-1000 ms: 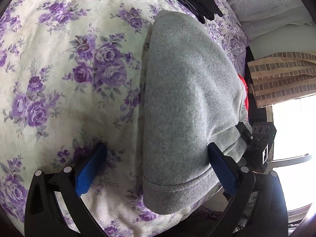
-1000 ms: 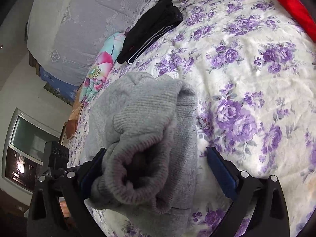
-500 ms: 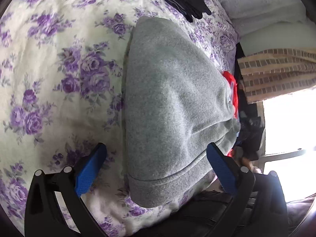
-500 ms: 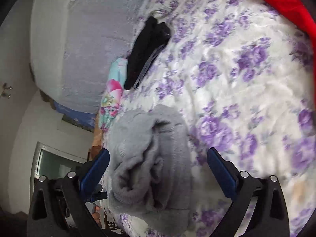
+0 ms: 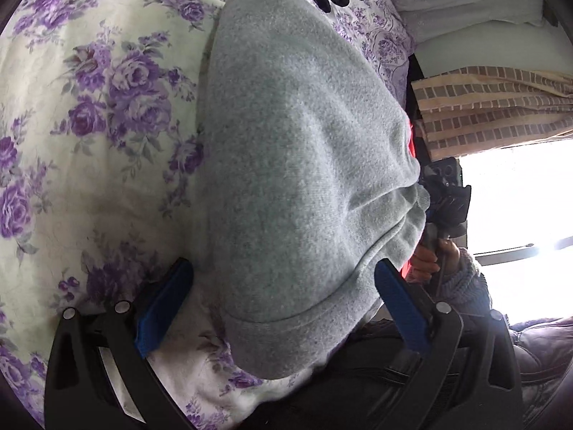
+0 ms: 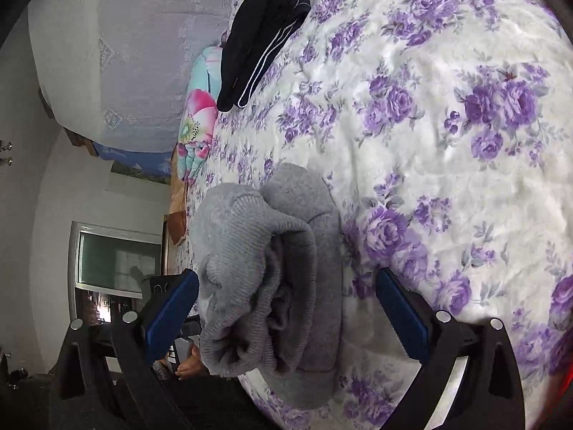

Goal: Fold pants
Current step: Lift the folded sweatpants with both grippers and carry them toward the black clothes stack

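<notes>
The grey pants (image 5: 297, 165) are lying folded into a thick bundle on the flowered bedspread (image 5: 89, 114), near the edge of the bed. In the left wrist view the left gripper (image 5: 283, 304) is hovering with its jaws spread wide on either side of the bundle's hem, gripping nothing. In the right wrist view the right gripper (image 6: 286, 308) is also standing wide open around the rolled end of the pants (image 6: 272, 268), its blue pads (image 6: 401, 308) not pressing the cloth. A folded dark garment (image 6: 261, 32) is resting farther up the bedspread (image 6: 447, 143), well apart from the pants. A hand (image 5: 426, 258) in a knitted sleeve is showing beyond the bundle, holding a dark handle.
</notes>
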Available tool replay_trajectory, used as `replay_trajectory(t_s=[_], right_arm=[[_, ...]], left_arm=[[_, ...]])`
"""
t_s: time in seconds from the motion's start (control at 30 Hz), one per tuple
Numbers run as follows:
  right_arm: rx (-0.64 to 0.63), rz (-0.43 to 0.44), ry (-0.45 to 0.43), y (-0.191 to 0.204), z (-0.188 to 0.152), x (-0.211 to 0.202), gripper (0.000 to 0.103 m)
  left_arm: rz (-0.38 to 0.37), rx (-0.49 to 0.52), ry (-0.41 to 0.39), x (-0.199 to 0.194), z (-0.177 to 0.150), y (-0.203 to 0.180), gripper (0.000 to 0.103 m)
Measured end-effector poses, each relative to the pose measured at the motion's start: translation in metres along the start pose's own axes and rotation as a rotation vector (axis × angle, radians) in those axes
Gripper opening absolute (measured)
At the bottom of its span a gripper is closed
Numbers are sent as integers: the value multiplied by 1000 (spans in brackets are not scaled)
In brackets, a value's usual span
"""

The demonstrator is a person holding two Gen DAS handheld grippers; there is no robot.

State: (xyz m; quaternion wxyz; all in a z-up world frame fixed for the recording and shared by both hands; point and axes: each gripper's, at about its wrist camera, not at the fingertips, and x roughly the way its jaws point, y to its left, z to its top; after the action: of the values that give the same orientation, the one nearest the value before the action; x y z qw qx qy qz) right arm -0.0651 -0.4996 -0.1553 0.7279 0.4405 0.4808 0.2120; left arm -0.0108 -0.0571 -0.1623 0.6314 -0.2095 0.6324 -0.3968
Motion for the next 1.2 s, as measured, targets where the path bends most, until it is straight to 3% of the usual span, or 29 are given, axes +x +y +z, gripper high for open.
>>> replay_trajectory(t_s=[0.3, 0.43, 0.5, 0.53, 0.63, 0.7, 0.83, 0.9, 0.97, 1.03, 1.1, 1.2], right_arm=[[-40, 53, 19, 3, 17, 26, 100], [-136, 51, 117, 29, 13, 59, 100], [-152, 53, 131, 32, 16, 63, 100], [-116, 88, 127, 26, 19, 61, 97], [17, 194, 72, -3, 26, 45, 73], [32, 191, 56, -10, 24, 42, 67], [9, 101, 19, 2, 18, 47, 67], [28, 81, 19, 3, 17, 48, 62], [47, 67, 3, 6, 12, 45, 58], [-1, 32, -18, 20, 6, 36, 55], [-57, 13, -43, 38, 1, 30, 54], [-71, 6, -62, 50, -5, 25, 54]], left_arm=[[23, 26, 28, 12, 14, -8, 99], [-7, 57, 91, 20, 13, -18, 98], [41, 118, 113, 26, 12, -26, 98], [43, 119, 108, 26, 12, -23, 98], [-60, 55, 53, 16, 13, -3, 98], [-74, 31, 20, 11, 11, 1, 98], [71, 89, 39, 24, 11, -23, 98], [93, 99, 36, 24, 12, -27, 98], [116, 80, 7, 16, 11, -28, 83], [127, 47, -27, 2, 10, -27, 60], [100, 15, -59, -8, 6, -25, 48], [116, 34, -82, -16, 2, -34, 43]])
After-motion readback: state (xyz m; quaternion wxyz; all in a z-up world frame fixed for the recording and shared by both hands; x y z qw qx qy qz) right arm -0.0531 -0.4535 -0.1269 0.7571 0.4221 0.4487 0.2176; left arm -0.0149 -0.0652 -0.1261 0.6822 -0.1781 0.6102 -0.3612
